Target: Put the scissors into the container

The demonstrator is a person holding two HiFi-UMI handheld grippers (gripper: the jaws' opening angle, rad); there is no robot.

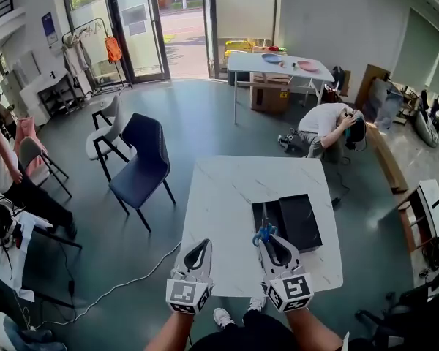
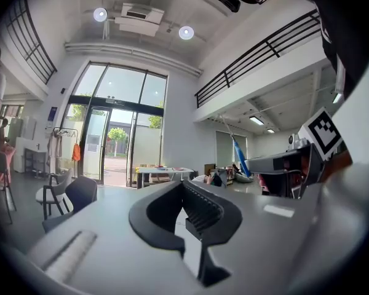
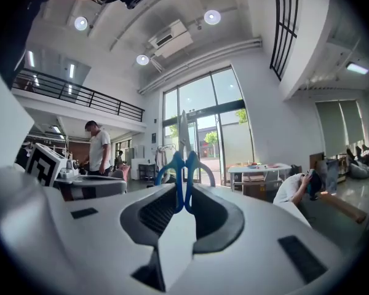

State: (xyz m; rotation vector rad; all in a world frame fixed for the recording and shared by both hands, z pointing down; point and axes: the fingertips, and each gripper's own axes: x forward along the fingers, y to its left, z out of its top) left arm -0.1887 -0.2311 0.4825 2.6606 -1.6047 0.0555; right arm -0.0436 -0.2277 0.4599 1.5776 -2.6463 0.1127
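Right claw [image 1: 267, 238], nearly closed, pinches the scissors [image 1: 263, 232] upright; that thin grip could slip before reaching the container [image 1: 304, 221].

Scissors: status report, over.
Right gripper shut on blue scissors, by the handles. Left gripper shut, empty. Black container just ahead, unobstructed.

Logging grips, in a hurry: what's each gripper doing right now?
Left gripper: shut, empty.
Right gripper: shut on the scissors, by the blue handles.
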